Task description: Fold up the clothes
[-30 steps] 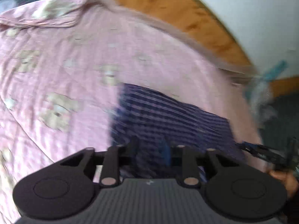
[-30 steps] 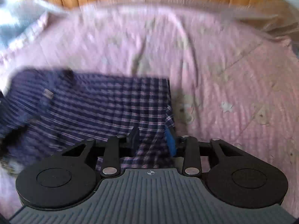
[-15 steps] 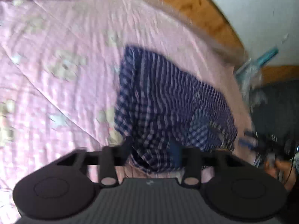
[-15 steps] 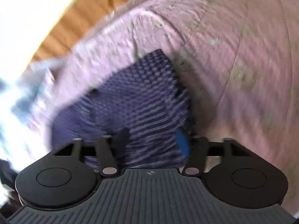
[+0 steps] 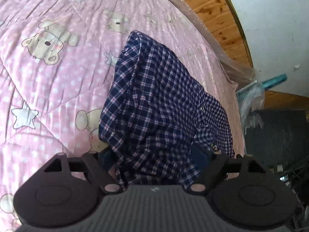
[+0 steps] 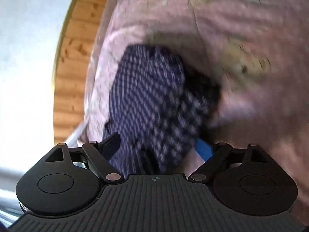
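A navy plaid shirt [image 5: 158, 104] lies bunched in a folded heap on the pink bear-print quilt [image 5: 48, 67]. My left gripper [image 5: 152, 154] sits low at the shirt's near end. Its jaws are opening and stand wide, and loose cloth lies between the fingers [image 5: 104, 155] without being pinched. In the blurred right wrist view the same shirt [image 6: 150, 96] rests on the quilt [image 6: 251, 29]. My right gripper [image 6: 157, 147] is at its near edge with jaws opening wide. Cloth lies between them, clear of the blue pad [image 6: 203, 148].
A wooden bed board [image 5: 212, 9] and a white wall [image 5: 270, 19] run along the quilt's far edge. A teal-handled thing wrapped in clear plastic [image 5: 270, 81] and a dark bulky object [image 5: 276, 135] stand past the bed's right edge. The right wrist view shows the board [image 6: 77, 58] at left.
Both grippers went from nearly shut on the shirt to wide apart, letting the cloth go. The left one sank toward the shirt. The right one rolled hard, and the bed edge swung to the left.
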